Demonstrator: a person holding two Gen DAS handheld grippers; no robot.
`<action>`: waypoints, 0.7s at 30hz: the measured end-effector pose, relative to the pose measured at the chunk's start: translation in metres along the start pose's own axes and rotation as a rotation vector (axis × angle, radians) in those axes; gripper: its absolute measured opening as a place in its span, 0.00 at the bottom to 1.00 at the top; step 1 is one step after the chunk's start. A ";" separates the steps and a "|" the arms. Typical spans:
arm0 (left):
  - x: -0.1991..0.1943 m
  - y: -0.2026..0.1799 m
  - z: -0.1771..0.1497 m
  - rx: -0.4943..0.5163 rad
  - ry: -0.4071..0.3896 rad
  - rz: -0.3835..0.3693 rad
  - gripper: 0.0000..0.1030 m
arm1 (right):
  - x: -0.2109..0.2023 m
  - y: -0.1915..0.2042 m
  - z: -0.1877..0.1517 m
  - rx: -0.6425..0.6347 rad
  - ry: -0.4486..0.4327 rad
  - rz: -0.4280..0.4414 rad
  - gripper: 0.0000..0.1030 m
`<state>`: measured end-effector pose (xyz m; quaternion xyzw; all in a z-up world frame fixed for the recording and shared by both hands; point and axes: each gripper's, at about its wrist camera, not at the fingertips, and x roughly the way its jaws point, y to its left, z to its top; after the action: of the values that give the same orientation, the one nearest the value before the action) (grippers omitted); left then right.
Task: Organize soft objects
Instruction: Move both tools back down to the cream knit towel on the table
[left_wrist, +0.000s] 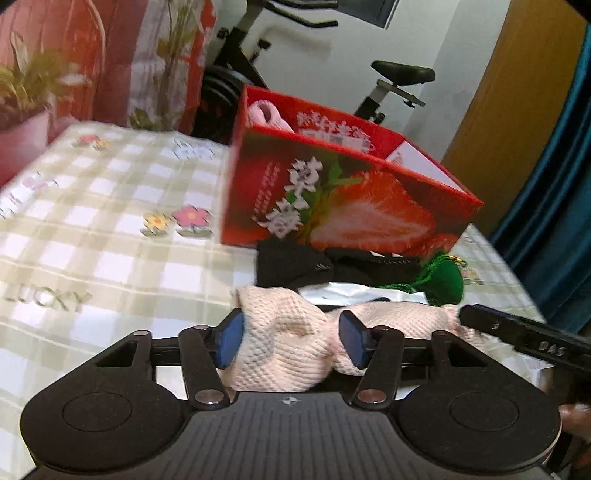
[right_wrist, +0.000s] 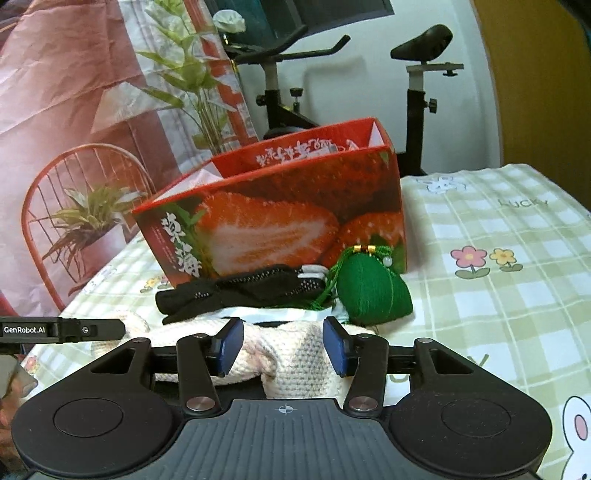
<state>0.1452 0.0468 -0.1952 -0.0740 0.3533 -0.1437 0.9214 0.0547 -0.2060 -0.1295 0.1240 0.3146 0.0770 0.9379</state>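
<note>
A pale pink knitted piece (left_wrist: 291, 343) lies on the checked bed sheet between both grippers. My left gripper (left_wrist: 291, 338) has its blue pads pressed into one end of it. My right gripper (right_wrist: 284, 349) is closed around the other end (right_wrist: 291, 354). Behind it lie a black mesh garment (right_wrist: 240, 291), a white item (left_wrist: 354, 291) and a green knitted pouch with a tassel (right_wrist: 373, 291). A red strawberry box (right_wrist: 280, 214) stands open behind them, with a pink item (left_wrist: 266, 114) inside.
The bed sheet (right_wrist: 498, 258) stretches right of the box in the right wrist view. An exercise bike (right_wrist: 417, 74) stands behind the bed. A printed curtain with plants (right_wrist: 74, 110) hangs at the left. A blue curtain (left_wrist: 554, 184) is at the right.
</note>
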 end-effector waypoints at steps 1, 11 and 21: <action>-0.002 -0.002 0.000 0.017 -0.004 0.016 0.51 | -0.001 0.000 0.000 0.000 0.001 -0.002 0.44; 0.015 0.006 -0.010 -0.024 0.084 -0.026 0.51 | 0.011 -0.008 -0.012 0.034 0.064 -0.002 0.42; 0.023 0.010 -0.013 -0.061 0.104 -0.071 0.49 | 0.014 -0.008 -0.015 0.051 0.062 0.027 0.35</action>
<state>0.1544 0.0488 -0.2218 -0.1069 0.4019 -0.1693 0.8935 0.0573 -0.2075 -0.1517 0.1497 0.3435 0.0851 0.9232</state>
